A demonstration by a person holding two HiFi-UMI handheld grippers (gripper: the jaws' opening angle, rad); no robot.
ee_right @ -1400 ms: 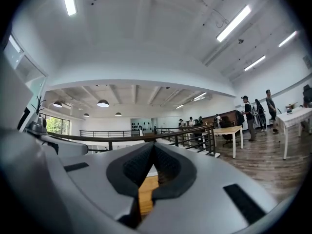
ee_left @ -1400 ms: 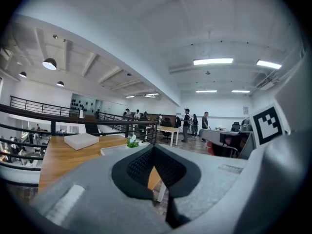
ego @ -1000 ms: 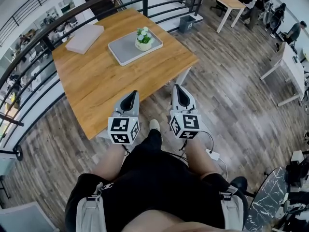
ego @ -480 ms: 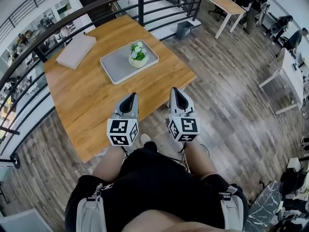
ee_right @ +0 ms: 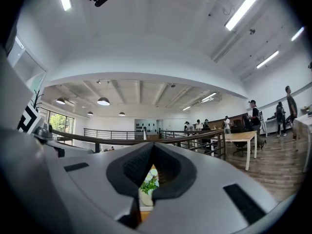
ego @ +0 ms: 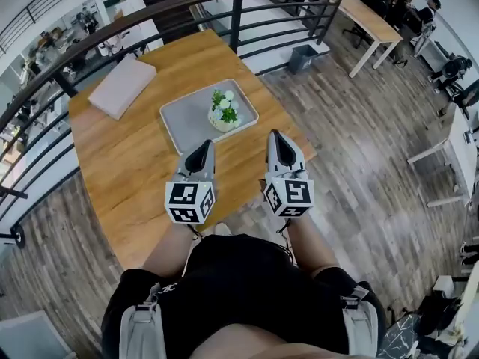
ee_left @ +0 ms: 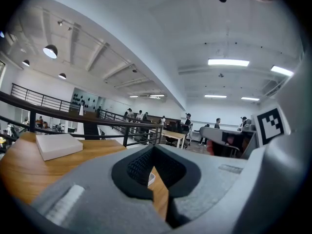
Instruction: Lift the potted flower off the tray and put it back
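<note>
While the potted flower stands on the tray on the bench, we judge ourselves only approaching. The left gripper and right gripper are closed and empty, just short of the tray. Next we must open one around the potted flower.

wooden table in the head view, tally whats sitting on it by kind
tray: 1
potted flower: 1
flat white box: 1
total: 3
</note>
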